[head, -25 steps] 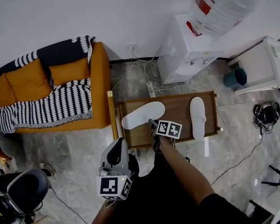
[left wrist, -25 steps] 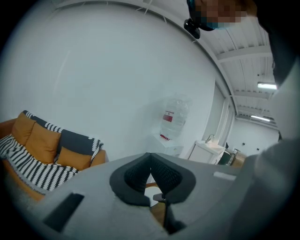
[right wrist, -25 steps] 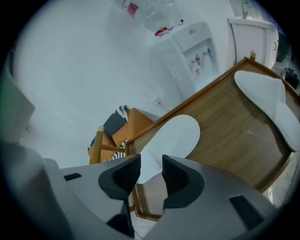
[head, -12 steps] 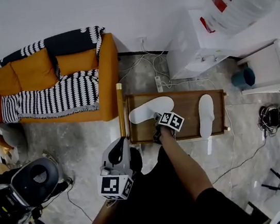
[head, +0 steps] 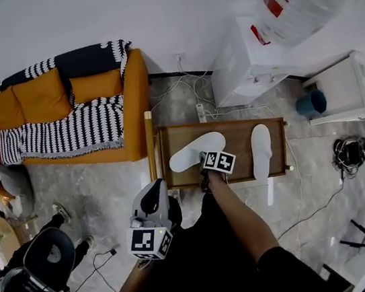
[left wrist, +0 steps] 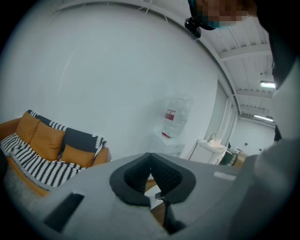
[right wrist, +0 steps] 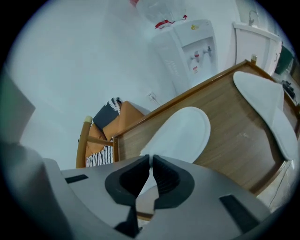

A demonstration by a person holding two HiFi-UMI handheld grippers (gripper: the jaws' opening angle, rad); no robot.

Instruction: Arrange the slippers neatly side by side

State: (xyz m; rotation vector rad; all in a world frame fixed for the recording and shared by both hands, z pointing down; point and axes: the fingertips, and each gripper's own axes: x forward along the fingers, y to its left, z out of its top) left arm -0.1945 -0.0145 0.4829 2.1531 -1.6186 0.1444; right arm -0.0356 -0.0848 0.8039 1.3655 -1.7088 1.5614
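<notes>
Pinching slipper 1 (right wrist: 185, 129) heel: right gripper (right wrist: 151, 161), jaws just closed; left gripper (left wrist: 151, 164) jaws together, empty; slipper 2 (head: 260, 151) apart, same table (head: 232, 134).

Quick look at my rig from the remote feed: the left gripper (left wrist: 150, 171) and right gripper (right wrist: 151, 166) are both light grey moulded shells with black ribbed pads (right wrist: 165, 178) in a dark scooped recess. Each one carries a black-and-white marker cube (head: 149, 242). The person's clothes are all black, with a short sleeve (head: 282, 266).
</notes>
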